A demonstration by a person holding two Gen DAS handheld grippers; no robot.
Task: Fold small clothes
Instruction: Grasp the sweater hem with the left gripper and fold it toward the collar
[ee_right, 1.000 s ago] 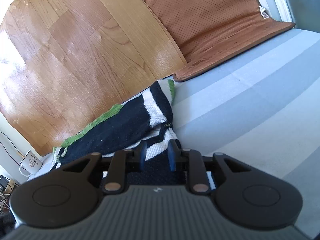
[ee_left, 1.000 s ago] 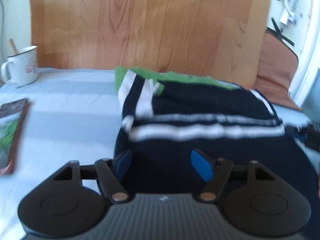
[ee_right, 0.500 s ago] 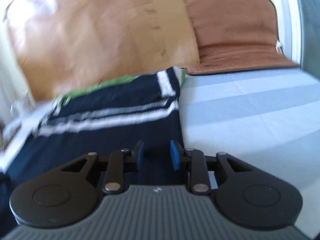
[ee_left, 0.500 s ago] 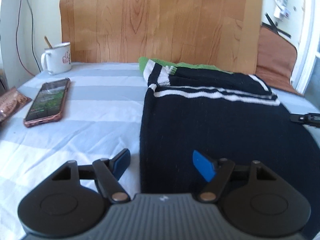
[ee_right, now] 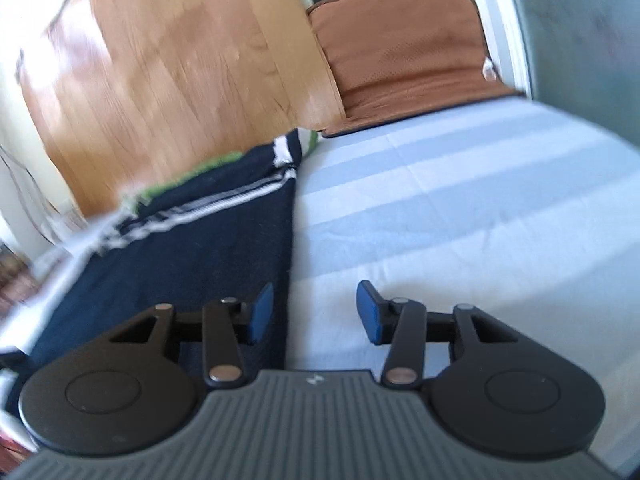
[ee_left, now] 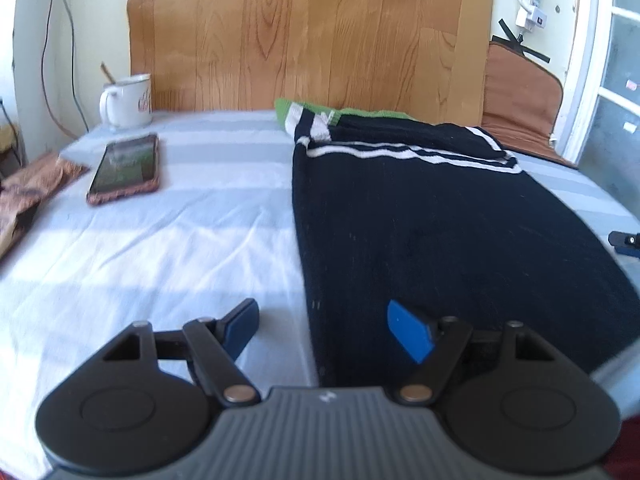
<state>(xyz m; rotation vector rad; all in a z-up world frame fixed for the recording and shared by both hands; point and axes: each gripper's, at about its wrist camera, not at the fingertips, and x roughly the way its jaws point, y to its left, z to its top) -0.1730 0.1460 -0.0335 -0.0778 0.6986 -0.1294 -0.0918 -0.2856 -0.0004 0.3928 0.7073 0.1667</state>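
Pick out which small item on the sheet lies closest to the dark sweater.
The phone, lying flat on the striped sheet, sits closer to the sweater than the white mug standing farther back by the wall.

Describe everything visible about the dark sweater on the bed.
The dark sweater is a navy-black knit with thin white stripes across its far end and a green edge behind them. It lies flat on the blue-and-white striped sheet, its far part folded over itself beside the wooden board. Both the left tongs and right tongs stand open at its near edges, gripping nothing.
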